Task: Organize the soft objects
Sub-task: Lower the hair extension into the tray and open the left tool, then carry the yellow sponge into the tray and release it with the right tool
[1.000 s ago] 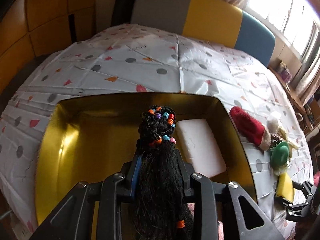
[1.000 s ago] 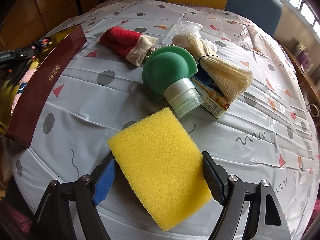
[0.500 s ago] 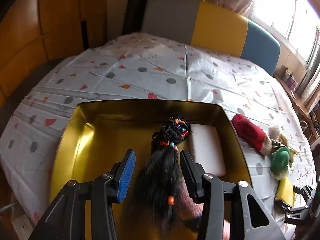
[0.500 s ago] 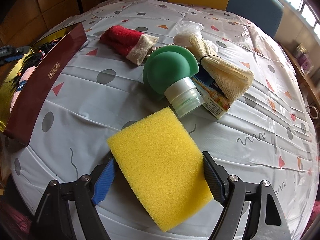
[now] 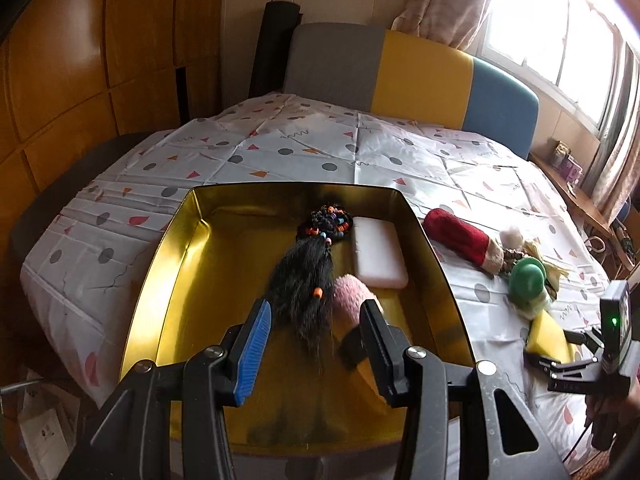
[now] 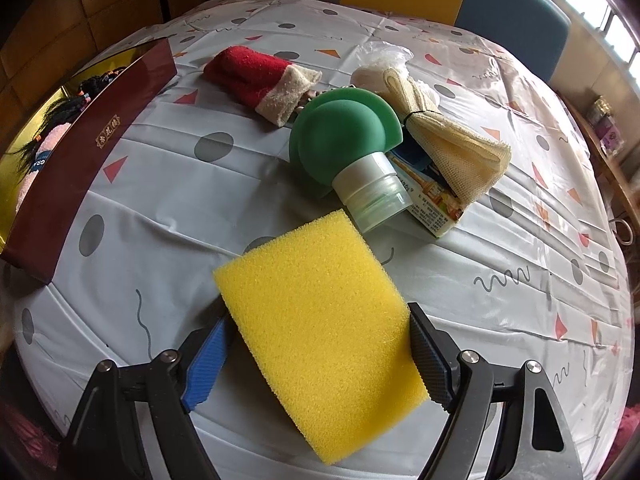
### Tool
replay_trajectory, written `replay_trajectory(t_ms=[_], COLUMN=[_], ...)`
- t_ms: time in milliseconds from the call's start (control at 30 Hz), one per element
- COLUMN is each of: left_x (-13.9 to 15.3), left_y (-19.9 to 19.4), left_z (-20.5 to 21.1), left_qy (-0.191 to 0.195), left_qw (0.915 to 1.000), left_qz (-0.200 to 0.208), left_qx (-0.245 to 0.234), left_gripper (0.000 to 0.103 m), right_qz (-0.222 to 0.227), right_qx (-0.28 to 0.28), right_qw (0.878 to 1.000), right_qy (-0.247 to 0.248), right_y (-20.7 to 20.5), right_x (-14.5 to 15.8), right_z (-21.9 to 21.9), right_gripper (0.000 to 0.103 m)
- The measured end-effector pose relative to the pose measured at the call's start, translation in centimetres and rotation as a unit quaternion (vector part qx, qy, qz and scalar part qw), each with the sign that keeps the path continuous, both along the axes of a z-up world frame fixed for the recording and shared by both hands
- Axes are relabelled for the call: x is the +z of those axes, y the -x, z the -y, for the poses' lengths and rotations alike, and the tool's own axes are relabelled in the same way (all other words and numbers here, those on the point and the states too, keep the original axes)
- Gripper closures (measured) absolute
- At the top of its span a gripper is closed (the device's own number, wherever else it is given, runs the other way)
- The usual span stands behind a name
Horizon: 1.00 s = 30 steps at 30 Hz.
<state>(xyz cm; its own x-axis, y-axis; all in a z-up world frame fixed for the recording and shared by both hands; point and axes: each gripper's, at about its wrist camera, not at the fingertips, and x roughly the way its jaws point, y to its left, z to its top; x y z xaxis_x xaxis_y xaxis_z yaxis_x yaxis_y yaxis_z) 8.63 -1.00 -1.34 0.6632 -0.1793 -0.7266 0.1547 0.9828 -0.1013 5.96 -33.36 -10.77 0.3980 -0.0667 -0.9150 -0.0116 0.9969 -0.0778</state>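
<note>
Tablecloth point(image 6: 500, 240) white, dotted; gold tin point(image 5: 160, 280); wood panelling point(image 5: 80, 60).

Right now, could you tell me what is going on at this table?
A person is sorting soft things into a gold tin with two handheld grippers. The left gripper is open over the tin, where a black beaded hairpiece, a white pad and a pink plush item lie. The right gripper straddles a yellow sponge on the tablecloth. A red sock and green bottle remain outside.
</note>
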Motion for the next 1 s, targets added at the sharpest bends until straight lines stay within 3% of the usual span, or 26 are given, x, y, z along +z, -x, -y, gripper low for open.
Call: replay_trajectory(t_ms=[567,1000], left_x=[-0.4,-1.0], left_y=[2.1,2.9], left_z=[-2.0,-4.4], left_qy=[-0.007,-0.006], left_qw=[0.9999,0.9994], left_qz=[0.0,-0.003], left_qx=[0.015,0.033], left_gripper=[0.056,0.056], right_qz=[0.007,0.002], right_qx=[0.01,-0.017], right_qw=[0.999,1.0], right_qy=[0.031,0.022], right_y=[0.6,0.3], right_x=[0.1,1.1], right_z=[-1.4,-1.4], right_gripper=[0.022,0.025])
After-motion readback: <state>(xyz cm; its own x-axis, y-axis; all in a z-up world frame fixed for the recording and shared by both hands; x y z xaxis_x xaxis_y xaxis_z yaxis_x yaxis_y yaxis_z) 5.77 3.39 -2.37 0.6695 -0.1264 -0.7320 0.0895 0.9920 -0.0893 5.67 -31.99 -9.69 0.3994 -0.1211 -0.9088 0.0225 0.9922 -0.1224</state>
